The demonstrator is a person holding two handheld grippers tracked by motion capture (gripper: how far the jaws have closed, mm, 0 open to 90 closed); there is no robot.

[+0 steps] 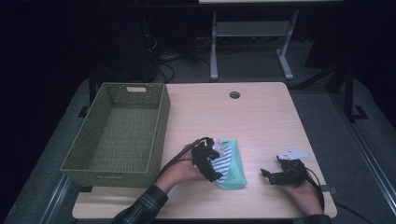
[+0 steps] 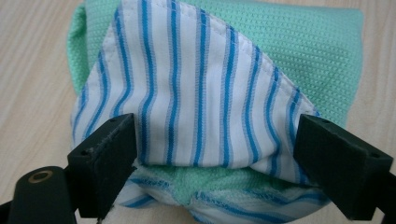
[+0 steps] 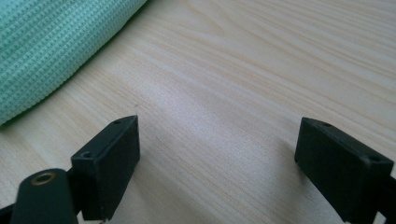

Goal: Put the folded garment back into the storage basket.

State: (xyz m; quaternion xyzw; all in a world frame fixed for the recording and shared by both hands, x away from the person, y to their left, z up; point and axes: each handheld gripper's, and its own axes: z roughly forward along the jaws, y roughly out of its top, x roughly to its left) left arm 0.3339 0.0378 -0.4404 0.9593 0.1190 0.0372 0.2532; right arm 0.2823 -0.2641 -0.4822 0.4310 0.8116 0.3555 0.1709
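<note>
- Surface: a light wooden table in a dark room, with a metal frame stand on the floor at the top centre of the high view.
- A green woven basket, empty, stands at the left of the table; its near right corner is close to the left hand.
- The work piece is a folded cloth bundle, low and centre in the high view: a mint-green waffle-knit cloth wrapped with a white cloth with blue stripes. In the left gripper view the striped layer lies on top, its curved stitched hem toward the upper part of the frame.
- Left gripper: jaws spread wide, one on each side of the striped layer's near edge. The pads do not appear to press on it; nothing is pinched.
- Right gripper: jaws spread over bare wood at the lower right of the high view, apart from the bundle; the green cloth shows at the upper left of the right gripper view.
- Handling judgement: light, soft and limp. It will sag and may unfold if lifted by one layer only.
- Recommended hold: pinch through all layers at the thick folded near edge, and support the far side with the second gripper.
</note>
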